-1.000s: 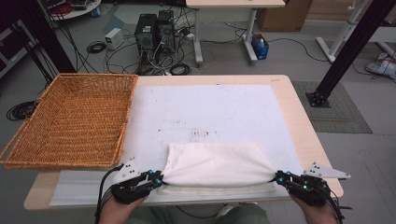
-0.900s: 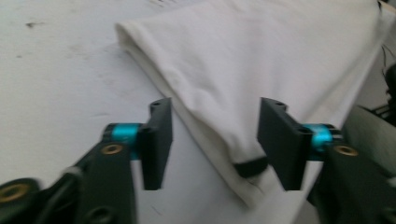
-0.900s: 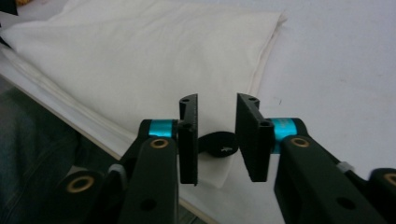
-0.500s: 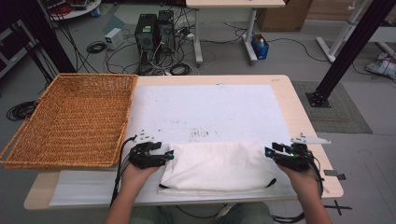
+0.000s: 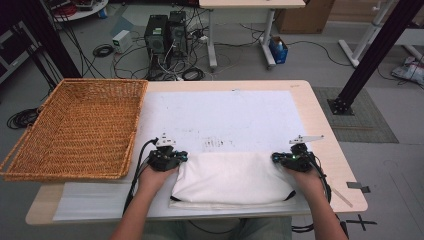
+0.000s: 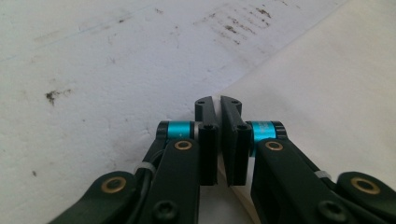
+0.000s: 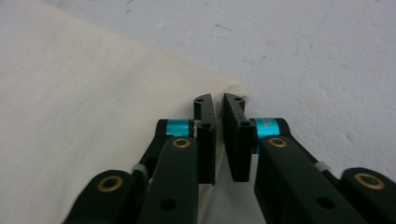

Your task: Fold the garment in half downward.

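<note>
A folded white cloth lies flat on the white mat at the table's near side. My left gripper is at the cloth's far left corner, my right gripper at its far right corner. In the left gripper view the jaws have just closed, and a thin edge of the cloth runs between them. In the right gripper view the jaws have also just closed, pinching the corner of the cloth.
A large empty wicker basket stands on the table's left side, close to my left hand. Bare white mat stretches beyond the cloth to the far edge. Computers, cables and table legs stand on the floor behind.
Both grippers left the cloth's near corners, opened, moved away from the person along its sides and shut at its far corners. The cloth now lies flatter.
</note>
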Action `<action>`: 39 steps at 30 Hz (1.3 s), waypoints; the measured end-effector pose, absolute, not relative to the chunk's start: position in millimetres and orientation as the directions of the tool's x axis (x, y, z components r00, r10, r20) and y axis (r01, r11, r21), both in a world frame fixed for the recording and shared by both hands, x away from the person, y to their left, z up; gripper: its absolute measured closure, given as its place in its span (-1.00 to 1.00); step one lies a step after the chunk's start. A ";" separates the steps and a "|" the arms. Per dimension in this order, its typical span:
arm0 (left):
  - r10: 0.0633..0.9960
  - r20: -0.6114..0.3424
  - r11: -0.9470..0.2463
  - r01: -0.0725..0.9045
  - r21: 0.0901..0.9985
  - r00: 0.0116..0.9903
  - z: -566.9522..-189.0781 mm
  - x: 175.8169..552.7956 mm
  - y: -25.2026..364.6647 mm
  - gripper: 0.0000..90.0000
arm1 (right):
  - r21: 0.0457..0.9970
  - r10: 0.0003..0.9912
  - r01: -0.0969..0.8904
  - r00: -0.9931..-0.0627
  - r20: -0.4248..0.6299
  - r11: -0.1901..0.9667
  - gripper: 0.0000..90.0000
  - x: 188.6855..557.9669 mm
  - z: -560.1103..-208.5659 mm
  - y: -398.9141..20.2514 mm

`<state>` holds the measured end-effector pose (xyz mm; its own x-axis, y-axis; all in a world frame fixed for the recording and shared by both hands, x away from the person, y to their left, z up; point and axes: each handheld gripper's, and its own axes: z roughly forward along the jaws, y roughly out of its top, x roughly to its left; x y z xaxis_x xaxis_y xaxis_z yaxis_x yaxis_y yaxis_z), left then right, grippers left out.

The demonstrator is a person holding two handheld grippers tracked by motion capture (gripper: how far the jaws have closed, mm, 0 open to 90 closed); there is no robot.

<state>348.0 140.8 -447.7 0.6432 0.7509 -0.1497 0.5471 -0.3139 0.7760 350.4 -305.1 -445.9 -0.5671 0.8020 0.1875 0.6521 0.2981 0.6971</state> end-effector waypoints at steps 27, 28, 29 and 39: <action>0.773 -0.190 -0.201 0.518 0.832 0.606 -414.4 376.1 163.3 -0.13 | 0.814 0.825 0.536 -0.549 0.133 0.225 0.13 378.3 -409.0 -303.8; 0.773 -0.190 -0.201 0.518 0.832 0.606 -414.4 376.1 163.3 -0.26 | 0.827 0.822 0.515 -0.557 0.122 0.226 -0.03 374.1 -405.6 -304.9; 0.767 -0.196 -0.192 0.510 0.839 0.611 -409.9 367.7 166.4 -0.29 | 0.837 0.820 0.504 -0.557 0.127 0.213 -0.11 369.8 -402.9 -306.1; 0.766 -0.134 -0.213 0.444 0.870 0.629 -390.9 340.3 170.9 -0.70 | 0.879 0.798 0.433 -0.593 0.110 0.200 -0.52 349.4 -384.6 -310.0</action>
<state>340.3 170.9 -390.9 0.6289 0.7660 -0.1335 0.4442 -0.2130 0.8702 349.4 -310.0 -384.6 -0.5926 0.7980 0.1099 0.4327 0.2003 0.8790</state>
